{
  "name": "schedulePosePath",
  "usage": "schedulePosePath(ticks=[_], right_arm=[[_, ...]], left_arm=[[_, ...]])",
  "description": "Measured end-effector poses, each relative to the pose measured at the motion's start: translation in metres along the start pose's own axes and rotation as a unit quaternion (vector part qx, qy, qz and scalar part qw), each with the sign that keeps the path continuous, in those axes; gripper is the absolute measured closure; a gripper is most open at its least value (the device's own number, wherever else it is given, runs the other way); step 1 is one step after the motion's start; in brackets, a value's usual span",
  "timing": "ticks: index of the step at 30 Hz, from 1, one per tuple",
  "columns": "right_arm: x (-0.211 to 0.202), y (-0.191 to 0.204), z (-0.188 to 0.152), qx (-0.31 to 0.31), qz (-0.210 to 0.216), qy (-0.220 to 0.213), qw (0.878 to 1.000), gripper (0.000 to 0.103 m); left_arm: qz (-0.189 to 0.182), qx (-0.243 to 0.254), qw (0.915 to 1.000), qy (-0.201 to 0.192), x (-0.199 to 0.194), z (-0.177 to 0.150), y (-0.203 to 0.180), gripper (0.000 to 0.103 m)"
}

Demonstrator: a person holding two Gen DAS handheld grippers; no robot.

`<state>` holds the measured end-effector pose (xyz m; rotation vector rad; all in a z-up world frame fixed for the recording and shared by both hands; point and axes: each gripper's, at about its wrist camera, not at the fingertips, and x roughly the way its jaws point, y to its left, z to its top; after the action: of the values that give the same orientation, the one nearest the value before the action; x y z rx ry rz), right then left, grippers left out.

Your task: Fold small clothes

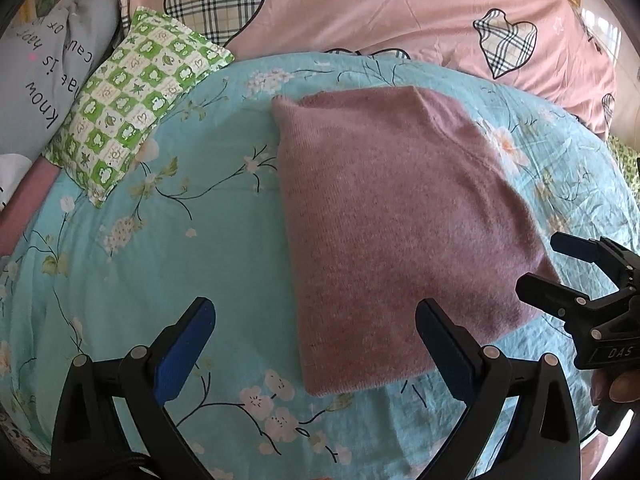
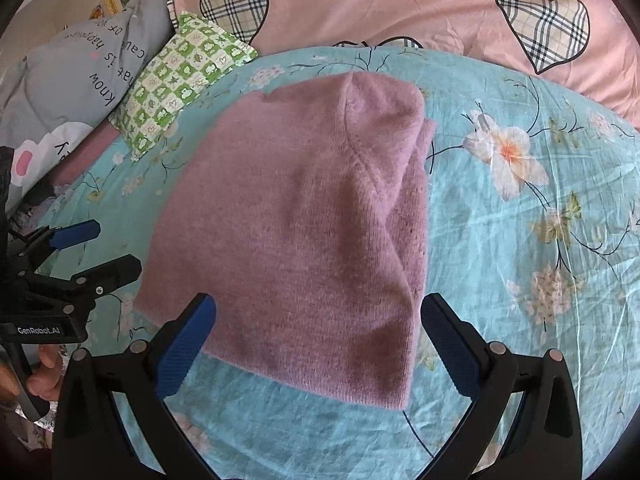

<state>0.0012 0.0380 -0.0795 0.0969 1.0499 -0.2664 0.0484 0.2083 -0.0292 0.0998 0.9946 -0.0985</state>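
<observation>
A mauve knit sweater (image 1: 392, 216) lies folded into a neat rectangle on the turquoise floral bedsheet (image 1: 192, 216). It also shows in the right wrist view (image 2: 296, 232), with a seam running down its upper layer. My left gripper (image 1: 316, 320) is open and empty, just above the sweater's near left corner. My right gripper (image 2: 318, 316) is open and empty over the sweater's near edge. The right gripper also shows in the left wrist view (image 1: 544, 264), and the left gripper in the right wrist view (image 2: 108, 248); both have their jaws apart.
A green checked pillow (image 1: 132, 96) lies at the far left of the bedsheet (image 2: 520, 240). A pink quilt with plaid hearts (image 1: 360, 12) runs along the back. A grey printed cushion (image 1: 44, 80) sits far left.
</observation>
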Motion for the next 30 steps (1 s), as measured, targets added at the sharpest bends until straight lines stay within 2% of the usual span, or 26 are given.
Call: schedulePosePath(ticks=[30], right_arm=[[0.002, -0.005, 0.014, 0.006, 0.012, 0.004, 1.0, 0.001]], left_arm=[[-0.01, -0.001, 0.9998, 0.018, 0.009, 0.006, -0.002, 0.002]])
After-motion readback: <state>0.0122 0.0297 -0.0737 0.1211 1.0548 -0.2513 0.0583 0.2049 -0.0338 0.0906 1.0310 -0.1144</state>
